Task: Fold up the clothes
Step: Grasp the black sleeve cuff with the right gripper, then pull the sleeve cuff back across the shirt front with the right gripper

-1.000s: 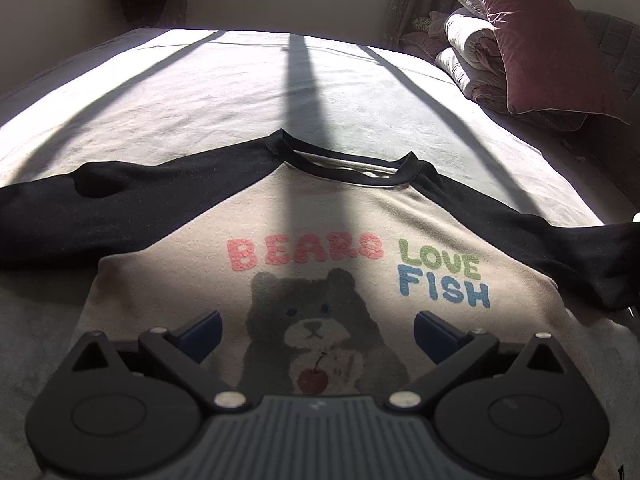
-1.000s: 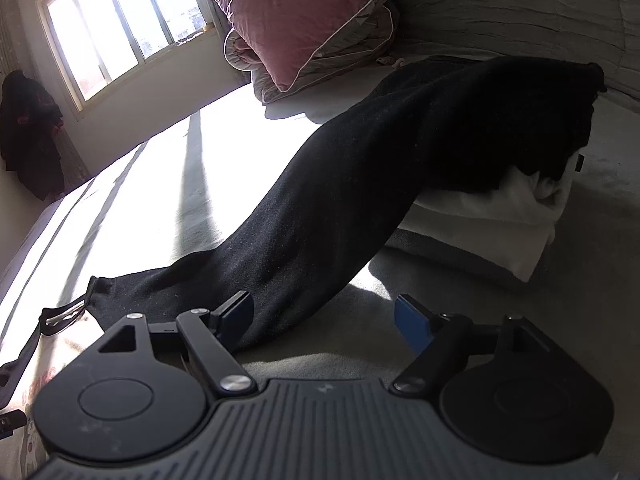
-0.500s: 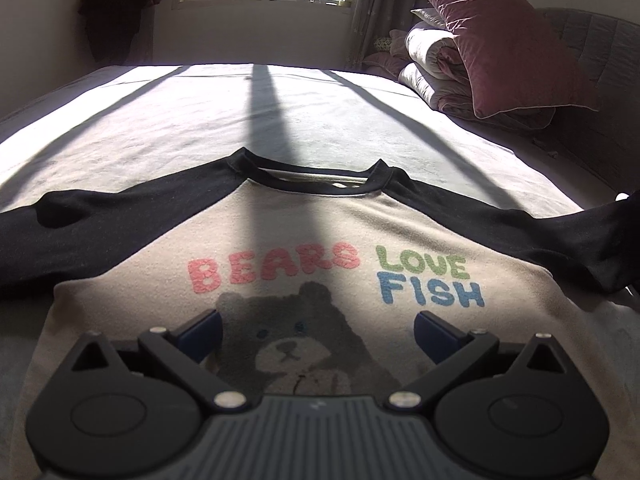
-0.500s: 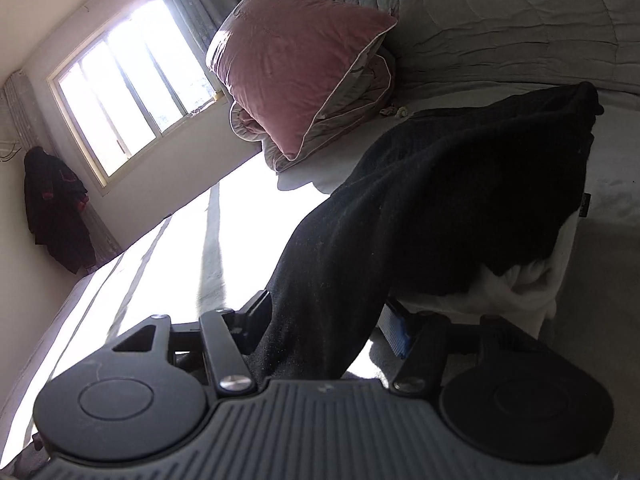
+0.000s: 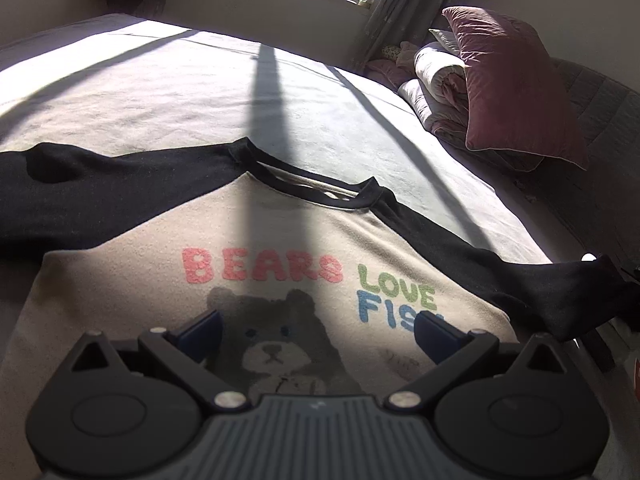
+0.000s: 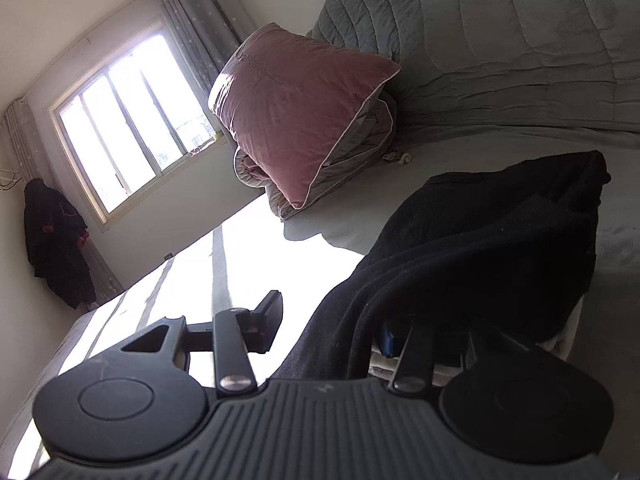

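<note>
A beige raglan shirt (image 5: 280, 240) with a bear print and black sleeves lies face up, spread flat on the bed. My left gripper (image 5: 318, 334) hovers open over the bear print, nothing between its fingers. The shirt's left sleeve (image 5: 100, 196) lies flat. Its right sleeve (image 5: 560, 284) rises off the bed at the right edge. In the right wrist view that black sleeve (image 6: 480, 248) runs between the jaws of my right gripper (image 6: 330, 330), which are closing. The cloth drapes against the right finger, and a bright gap shows beside the left finger (image 6: 272, 316).
A pink pillow (image 6: 296, 120) leans on a folded duvet (image 5: 436, 92) by the quilted headboard (image 6: 500, 40). Sunlit sheet (image 5: 160, 92) stretches beyond the shirt toward the window (image 6: 132, 120). A dark garment (image 6: 56, 240) hangs on the wall beside it.
My right gripper has risen and tipped upward while its jaws narrowed around the black sleeve, lifting it. The left gripper stayed over the bear print, rolling slightly, jaws still wide.
</note>
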